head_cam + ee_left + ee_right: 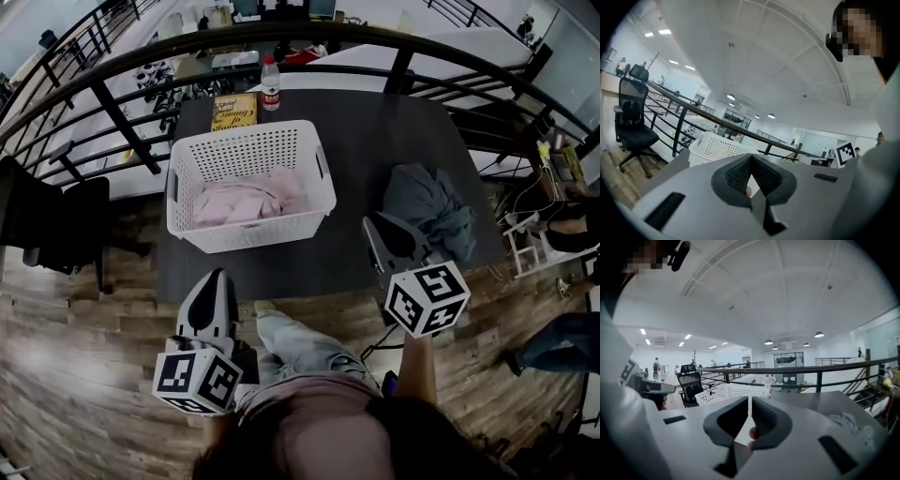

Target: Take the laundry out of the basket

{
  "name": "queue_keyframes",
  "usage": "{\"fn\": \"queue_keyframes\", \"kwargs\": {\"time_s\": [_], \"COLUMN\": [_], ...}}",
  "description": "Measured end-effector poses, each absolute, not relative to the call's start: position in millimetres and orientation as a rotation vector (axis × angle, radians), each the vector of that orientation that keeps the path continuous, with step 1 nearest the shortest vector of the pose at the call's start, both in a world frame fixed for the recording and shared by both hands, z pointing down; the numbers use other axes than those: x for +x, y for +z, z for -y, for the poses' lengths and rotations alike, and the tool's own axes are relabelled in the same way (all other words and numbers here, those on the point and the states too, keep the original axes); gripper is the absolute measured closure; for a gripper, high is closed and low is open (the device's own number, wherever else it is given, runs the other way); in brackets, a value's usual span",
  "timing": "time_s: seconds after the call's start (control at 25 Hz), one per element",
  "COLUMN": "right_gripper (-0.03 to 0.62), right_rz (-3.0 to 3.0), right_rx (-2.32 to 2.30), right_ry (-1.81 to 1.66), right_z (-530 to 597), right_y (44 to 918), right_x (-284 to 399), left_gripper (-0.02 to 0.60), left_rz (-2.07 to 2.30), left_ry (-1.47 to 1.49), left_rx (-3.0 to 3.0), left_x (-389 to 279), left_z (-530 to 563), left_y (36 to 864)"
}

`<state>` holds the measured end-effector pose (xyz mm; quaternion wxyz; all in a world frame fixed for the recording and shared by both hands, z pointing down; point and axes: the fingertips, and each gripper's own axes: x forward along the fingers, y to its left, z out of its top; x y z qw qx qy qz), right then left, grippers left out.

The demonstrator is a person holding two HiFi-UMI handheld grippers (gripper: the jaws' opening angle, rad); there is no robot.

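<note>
Laundry [248, 199] in basket [255, 234]; fwd of jaws

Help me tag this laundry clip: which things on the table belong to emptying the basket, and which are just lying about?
Job: white basket; pink laundry in it; grey-blue garment on the table, right of the basket.
Lying about: bottle and flat yellow item, behind the basket at the table's far edge.
</note>
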<state>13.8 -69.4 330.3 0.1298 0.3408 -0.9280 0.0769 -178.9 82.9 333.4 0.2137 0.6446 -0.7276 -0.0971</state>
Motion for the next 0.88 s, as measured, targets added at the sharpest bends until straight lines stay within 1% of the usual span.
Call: {"fn": "queue_keyframes", "kwargs": {"time_s": [0.08,0.2,0.48,0.8,0.88], "right_gripper": [0.554,0.491,0.378,0.297,0.287], "right_rz": [2.706,2.705,2.657,2.515,2.480], "right_rx": [0.913,0.770,0.420,0.091,0.032], "right_ry": [0.188,0.137,0.030,-0.051,-0.050], "right_z": [72.4,74.4,80.7,89.2,91.3], "right_y": [327.9,327.8,336.9,363.7,372.4], "right_x": [-8.1,-43.1,-122.2,-196.8,-209.5], "left_gripper": [0.583,0.583,0.583,0.583,0.583], "left_rz": [2.043,2.071,2.108,2.139,2.146], "left_ry": [-0.279,-0.291,-0.309,-0.326,-0.330], "left_rx": [1.765,1.738,1.676,1.590,1.560], "left_x": [-196.0,-221.3,-274.4,-327.5,-338.1], "left_z": [-80.1,-74.4,-55.1,-37.9,-34.9], "left_y": [333.8,334.3,343.1,352.8,357.9]}}
